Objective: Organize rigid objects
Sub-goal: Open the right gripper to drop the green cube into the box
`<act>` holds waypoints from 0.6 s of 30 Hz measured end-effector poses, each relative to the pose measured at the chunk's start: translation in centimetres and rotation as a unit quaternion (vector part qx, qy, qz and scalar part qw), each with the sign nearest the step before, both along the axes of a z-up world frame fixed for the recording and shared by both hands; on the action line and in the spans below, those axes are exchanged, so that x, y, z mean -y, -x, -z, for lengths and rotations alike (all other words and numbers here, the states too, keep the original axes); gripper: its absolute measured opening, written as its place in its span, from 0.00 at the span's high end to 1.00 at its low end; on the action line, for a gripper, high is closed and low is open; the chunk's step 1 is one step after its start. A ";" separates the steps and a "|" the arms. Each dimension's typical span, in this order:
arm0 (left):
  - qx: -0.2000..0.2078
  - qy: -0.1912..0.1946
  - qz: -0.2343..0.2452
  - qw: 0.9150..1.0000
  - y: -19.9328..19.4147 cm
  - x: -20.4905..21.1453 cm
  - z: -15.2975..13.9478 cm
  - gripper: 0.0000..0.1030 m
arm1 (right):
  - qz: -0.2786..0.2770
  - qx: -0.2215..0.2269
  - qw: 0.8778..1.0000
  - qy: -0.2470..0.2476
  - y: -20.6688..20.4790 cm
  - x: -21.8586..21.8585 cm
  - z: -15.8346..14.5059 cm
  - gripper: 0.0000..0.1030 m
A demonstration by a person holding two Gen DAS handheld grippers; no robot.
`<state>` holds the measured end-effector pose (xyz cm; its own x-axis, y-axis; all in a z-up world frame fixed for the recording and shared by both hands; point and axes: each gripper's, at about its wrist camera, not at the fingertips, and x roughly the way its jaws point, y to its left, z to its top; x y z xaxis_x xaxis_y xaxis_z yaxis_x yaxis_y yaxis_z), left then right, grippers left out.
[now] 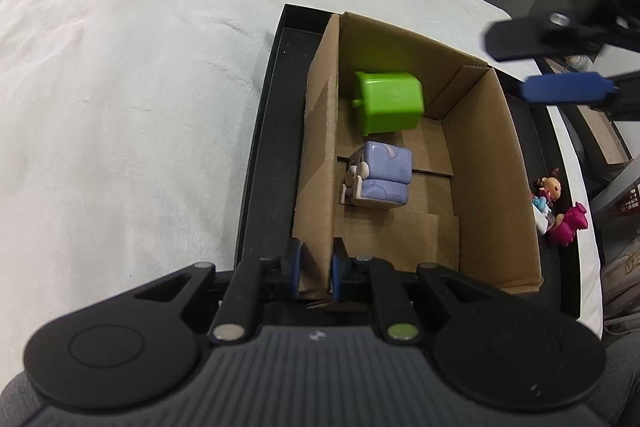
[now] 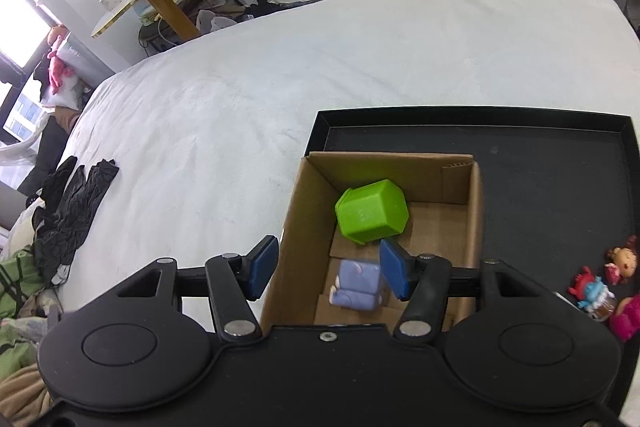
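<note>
**A:** Read me the stock, taking the cardboard box (image 1: 484,163) as the mark.

**B:** Item one, the box itself: open-topped, standing inside a shallow black tray (image 2: 560,163), which lies on a white bed (image 1: 120,87). Item two, a green plastic cup (image 1: 389,101): on its side on the box floor, at the far end. Item three, a lilac-and-white toy figure (image 1: 380,179): on the box floor, just nearer me than the cup, against the left wall. Item four, a small doll with brown hair (image 1: 549,187), a blue-and-red figure (image 2: 592,293) and a pink toy (image 1: 570,225): outside the box, on the tray floor to its right, bunched together.

**A:** And your fingers?

**B:** My left gripper (image 1: 316,269) is closed on the box's left wall at the near corner, one blue pad on each face of the cardboard. My right gripper (image 2: 326,273) hangs above the box's near end, jaws partly apart and nothing between them; its left finger is outside the left wall, the right one over the interior.

**A:** Anything beyond?

**B:** Black gloves (image 2: 76,195) on the bed, well left of the box.
</note>
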<state>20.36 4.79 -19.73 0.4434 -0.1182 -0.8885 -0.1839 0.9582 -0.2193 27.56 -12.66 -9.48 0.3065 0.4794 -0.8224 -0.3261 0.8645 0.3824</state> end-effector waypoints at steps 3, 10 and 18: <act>0.000 -0.003 0.000 1.000 0.0 0.1 0.0 0.87 | -0.002 0.002 1.000 0.005 0.4 1.0 -0.5 0.45; -0.003 -0.010 -0.002 1.000 0.0 0.3 -0.2 0.87 | 0.021 0.005 1.000 0.010 1.0 4.4 -1.4 0.45; -0.010 -0.022 0.005 1.000 -0.4 0.8 -0.5 0.88 | 0.053 0.007 0.998 0.017 1.2 9.0 -1.1 0.43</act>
